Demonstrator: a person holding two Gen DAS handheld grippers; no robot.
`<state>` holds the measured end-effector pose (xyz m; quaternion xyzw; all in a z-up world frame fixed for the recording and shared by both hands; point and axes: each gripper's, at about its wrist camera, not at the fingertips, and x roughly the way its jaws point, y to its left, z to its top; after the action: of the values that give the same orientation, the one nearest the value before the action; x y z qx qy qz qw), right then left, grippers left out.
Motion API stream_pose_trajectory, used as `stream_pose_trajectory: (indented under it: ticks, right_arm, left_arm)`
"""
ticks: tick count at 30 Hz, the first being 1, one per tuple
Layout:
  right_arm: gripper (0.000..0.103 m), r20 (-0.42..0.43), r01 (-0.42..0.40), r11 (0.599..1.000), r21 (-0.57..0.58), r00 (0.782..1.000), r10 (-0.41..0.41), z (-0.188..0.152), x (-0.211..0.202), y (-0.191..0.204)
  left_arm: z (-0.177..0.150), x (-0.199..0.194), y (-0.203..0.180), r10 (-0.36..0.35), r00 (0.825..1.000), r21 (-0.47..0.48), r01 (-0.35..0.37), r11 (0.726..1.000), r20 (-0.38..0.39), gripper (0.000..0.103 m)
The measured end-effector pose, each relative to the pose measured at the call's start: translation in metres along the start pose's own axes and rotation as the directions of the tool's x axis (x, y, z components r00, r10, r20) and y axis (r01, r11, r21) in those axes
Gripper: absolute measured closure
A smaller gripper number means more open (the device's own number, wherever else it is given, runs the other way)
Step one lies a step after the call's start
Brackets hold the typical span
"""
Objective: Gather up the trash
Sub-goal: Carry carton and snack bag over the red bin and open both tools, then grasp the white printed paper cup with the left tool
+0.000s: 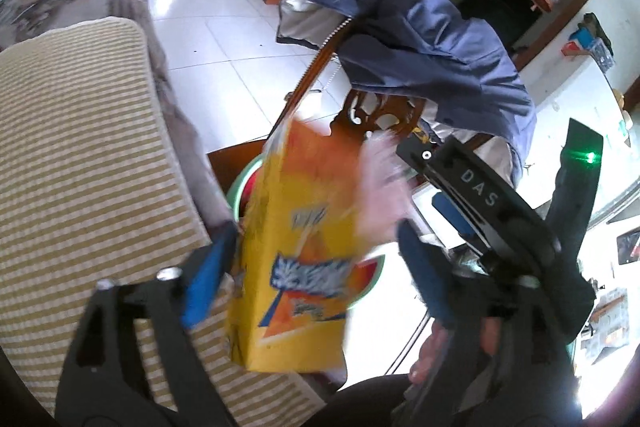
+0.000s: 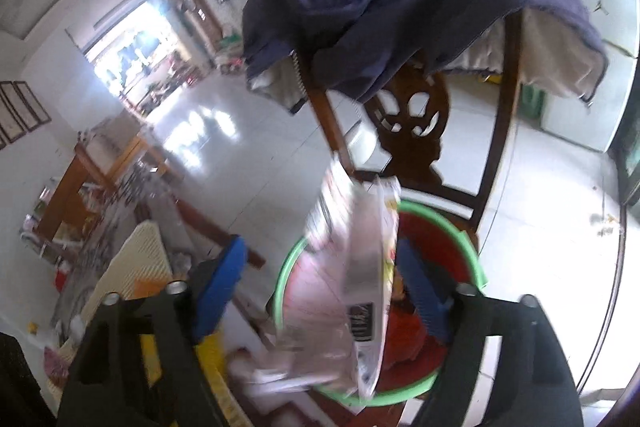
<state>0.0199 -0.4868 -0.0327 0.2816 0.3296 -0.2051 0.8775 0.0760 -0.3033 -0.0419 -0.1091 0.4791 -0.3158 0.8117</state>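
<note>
In the left wrist view my left gripper (image 1: 316, 275) is open, and a yellow and orange snack bag (image 1: 296, 259) hangs blurred between its blue pads, over a green-rimmed red basin (image 1: 370, 277) on a wooden chair. In the right wrist view my right gripper (image 2: 324, 291) is open too, with a pink and silver wrapper (image 2: 352, 291) blurred between the pads above the same basin (image 2: 452, 223). The right gripper (image 1: 452, 243) also shows in the left wrist view, beside the pink wrapper (image 1: 378, 187).
A blue jacket (image 1: 424, 39) hangs over the carved chair back (image 2: 412, 131). A striped beige cushion (image 1: 80, 167) lies to the left. White tiled floor (image 1: 224, 39) stretches behind, with a wooden table (image 2: 88, 179) farther off.
</note>
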Motion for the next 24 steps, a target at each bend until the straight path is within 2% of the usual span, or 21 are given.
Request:
stream_pose_trajectory:
  ticks: [3,10,13,15,17,19,22,24]
  right_arm:
    - [0.018,0.011,0.002,1.0,-0.026,1.0,-0.002,0.0,-0.001,0.004]
    - [0.012,-0.01,-0.021,0.999,-0.046,1.0,0.021,-0.002,0.003,0.011]
    - [0.011,-0.027,-0.028,0.998,-0.061,0.999,0.026,-0.004,0.005,0.016]
    - [0.011,-0.045,-0.033,0.997,-0.074,0.999,0.03,-0.006,0.008,0.021]
    - [0.011,-0.056,-0.038,0.996,-0.085,0.998,0.034,-0.008,0.009,0.025]
    - [0.011,-0.062,-0.044,0.993,-0.107,0.997,0.038,-0.011,0.009,0.032]
    - [0.011,-0.069,-0.05,0.988,-0.145,0.997,0.041,-0.017,0.008,0.044]
    - [0.011,-0.072,-0.052,0.982,-0.182,0.997,0.04,-0.022,0.007,0.054]
  left_arm:
    - [-0.004,-0.001,-0.002,-0.015,1.0,0.006,0.015,1.0,-0.01,0.019]
    - [-0.021,-0.032,0.027,0.033,0.999,-0.041,-0.031,0.999,0.04,0.018]
    - [-0.03,-0.054,0.046,0.093,0.993,-0.056,-0.089,0.995,0.074,0.018]
    - [-0.038,-0.076,0.068,0.167,0.98,-0.067,-0.161,0.985,0.106,0.018]
    - [-0.047,-0.101,0.095,0.256,0.957,-0.101,-0.244,0.965,0.134,0.018]
    - [-0.055,-0.13,0.131,0.359,0.92,-0.18,-0.33,0.927,0.158,0.018]
    - [-0.066,-0.172,0.187,0.476,0.864,-0.353,-0.399,0.846,0.164,0.018]
    - [-0.076,-0.194,0.223,0.529,0.837,-0.473,-0.413,0.779,0.141,0.018]
